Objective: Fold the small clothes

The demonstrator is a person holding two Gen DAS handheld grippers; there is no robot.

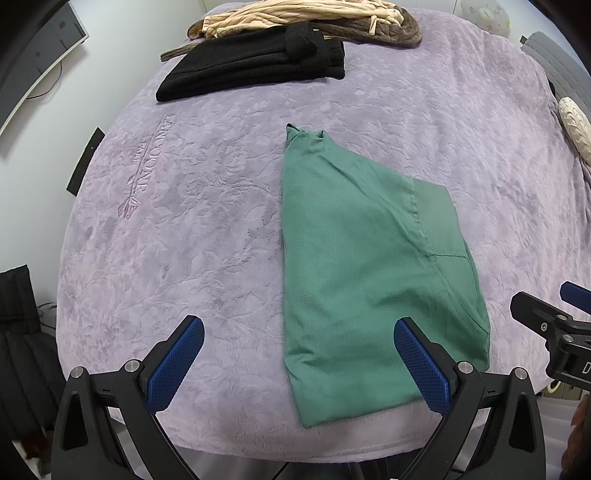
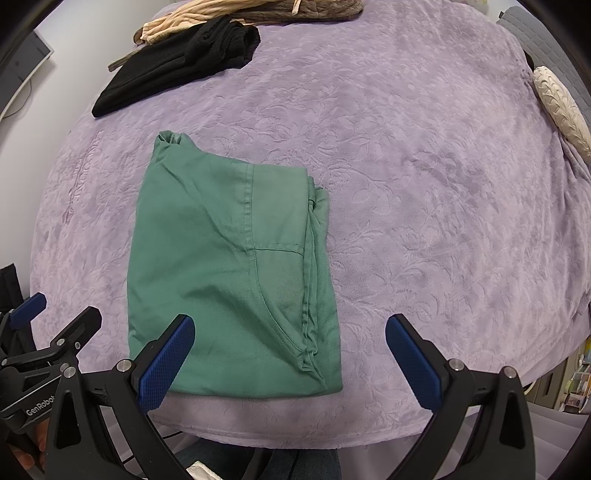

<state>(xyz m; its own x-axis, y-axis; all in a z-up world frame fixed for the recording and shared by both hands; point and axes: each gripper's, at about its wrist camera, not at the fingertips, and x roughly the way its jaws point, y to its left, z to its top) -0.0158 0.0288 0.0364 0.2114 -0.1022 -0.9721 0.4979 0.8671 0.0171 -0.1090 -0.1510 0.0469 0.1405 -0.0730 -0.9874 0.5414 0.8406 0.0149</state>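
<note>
Green garment (image 1: 365,266), folded into a rough rectangle with a narrow collar end pointing far, lies flat on the purple embossed blanket (image 1: 192,221), near its front edge. Left gripper (image 1: 299,354) hovers above the near edge, jaws spread wide, holding nothing; its right blue pad (image 1: 421,369) overlaps the garment's near right part in view, contact not clear. Right gripper (image 2: 290,354) likewise jaws wide apart, empty, left pad over the garment's near left corner. Far left on the blanket: a folded black garment (image 1: 251,66), and behind it a beige and brown heap (image 1: 295,18). A cream patterned cushion (image 2: 561,107) sits at the far right edge.
</note>
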